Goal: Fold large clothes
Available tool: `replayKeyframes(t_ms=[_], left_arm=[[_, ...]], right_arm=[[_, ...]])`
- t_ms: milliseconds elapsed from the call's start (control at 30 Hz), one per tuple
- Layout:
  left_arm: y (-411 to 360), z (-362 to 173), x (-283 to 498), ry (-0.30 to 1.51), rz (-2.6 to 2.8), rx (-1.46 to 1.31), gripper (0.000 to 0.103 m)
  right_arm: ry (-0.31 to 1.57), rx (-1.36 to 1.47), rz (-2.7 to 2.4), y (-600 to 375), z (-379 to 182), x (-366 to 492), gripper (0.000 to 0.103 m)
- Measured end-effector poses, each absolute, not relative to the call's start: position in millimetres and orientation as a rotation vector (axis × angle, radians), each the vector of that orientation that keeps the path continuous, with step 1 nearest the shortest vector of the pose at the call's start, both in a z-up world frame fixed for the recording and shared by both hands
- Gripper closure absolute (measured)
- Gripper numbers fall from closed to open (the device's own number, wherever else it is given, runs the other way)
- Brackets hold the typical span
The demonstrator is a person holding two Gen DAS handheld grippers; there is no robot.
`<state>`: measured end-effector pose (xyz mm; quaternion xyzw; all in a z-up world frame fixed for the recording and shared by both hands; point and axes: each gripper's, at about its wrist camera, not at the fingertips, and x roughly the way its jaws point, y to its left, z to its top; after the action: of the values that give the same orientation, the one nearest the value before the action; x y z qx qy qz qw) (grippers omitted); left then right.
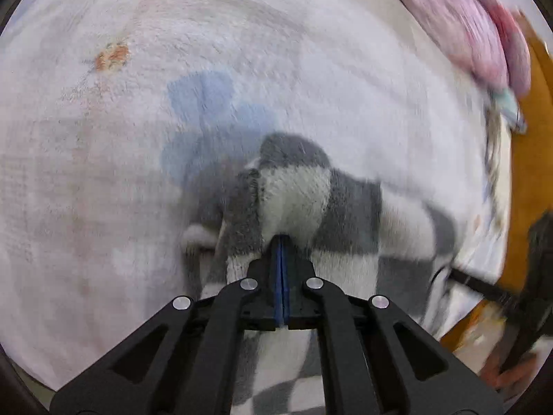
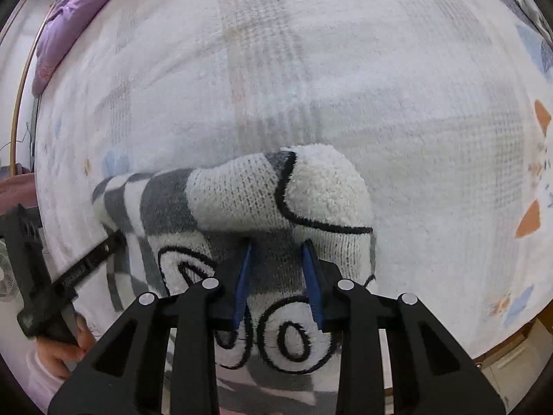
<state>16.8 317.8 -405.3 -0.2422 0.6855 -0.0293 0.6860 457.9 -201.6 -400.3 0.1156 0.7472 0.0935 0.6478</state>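
Item: grey-and-white checked knit sweater, bunched on a white patterned bedspread.
I see my left gripper with jaws clamped on a sweater fold; my right gripper has jaws apart, fabric between them, grip uncertain.

L gripper pinched closed, R gripper jaws apart, both angled down.

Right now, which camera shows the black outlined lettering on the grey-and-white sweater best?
The right wrist view: the lettering sits sharp on the sweater between the right gripper fingers. The left wrist view shows only blurred checks.
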Motion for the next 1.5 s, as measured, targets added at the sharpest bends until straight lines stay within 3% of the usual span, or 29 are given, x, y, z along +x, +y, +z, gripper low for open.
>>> replayKeyframes(t_ms=[100, 200, 333, 500, 533, 567, 633, 667, 700, 767, 800, 1067, 1300, 1367, 1500], left_arm=[[316.5, -376.3, 22.0, 1.553, -0.084, -0.478, 0.100], [312.6, -341.2, 25.9, 1.453, -0.133, -0.441, 0.100], [301.3, -374.6, 47.8, 1.486, -0.116, -0.473, 0.101], [294.3, -373.5, 50.0, 1.469, -0.091, -0.440, 0.100], [291.9, -367.3, 48.7, 1.461, -0.092, -0.419, 0.100], [290.1, -358.8, 44.4, 1.456, -0.092, -0.390, 0.093], [287.1, -350.4, 36.9, 1.448, -0.081, -0.363, 0.065], [287.8, -345.1, 32.8, 1.440, -0.075, -0.353, 0.043], [288.1, -336.5, 25.4, 1.426, -0.063, -0.338, 0.036], [295.3, -326.0, 9.8, 1.408, -0.060, -0.338, 0.033], [299.6, -322.0, 0.5, 1.404, -0.050, -0.353, 0.025], [326.9, -332.6, -50.4, 1.469, -0.004, -0.393, 0.024], [332.6, -366.6, -83.9, 1.537, -0.079, -0.491, 0.024], [333.6, -380.2, -93.2, 1.529, -0.151, -0.593, 0.024], [340.6, -417.1, -109.6, 1.554, -0.183, -0.702, 0.018]], right_arm=[[1.761, 0.254, 0.177, -205.9, -378.3, 461.6, 0.074], [1.677, 0.260, 0.211, -205.1, -361.2, 471.6, 0.074], [1.706, 0.210, 0.215, -178.0, -404.4, 500.8, 0.072], [1.706, 0.191, 0.191, -163.5, -391.8, 497.5, 0.071], [1.692, 0.210, 0.192, -167.6, -386.5, 492.1, 0.065], [1.689, 0.236, 0.198, -171.4, -383.3, 487.5, 0.050], [1.690, 0.273, 0.194, -177.5, -378.3, 480.4, 0.030], [1.675, 0.287, 0.195, -179.3, -374.0, 477.7, 0.027], [1.656, 0.296, 0.199, -179.6, -371.3, 475.5, 0.024], [1.637, 0.309, 0.201, -184.2, -363.9, 469.4, 0.016], [1.627, 0.319, 0.204, -191.2, -358.0, 464.3, 0.016], [1.707, 0.259, 0.273, -211.9, -383.6, 429.8, 0.012], [1.767, 0.276, 0.397, -207.1, -424.6, 408.6, 0.012], [1.783, 0.303, 0.444, -203.4, -438.1, 405.6, 0.006], [1.740, 0.320, 0.516, -207.0, -449.9, 403.3, 0.006]])
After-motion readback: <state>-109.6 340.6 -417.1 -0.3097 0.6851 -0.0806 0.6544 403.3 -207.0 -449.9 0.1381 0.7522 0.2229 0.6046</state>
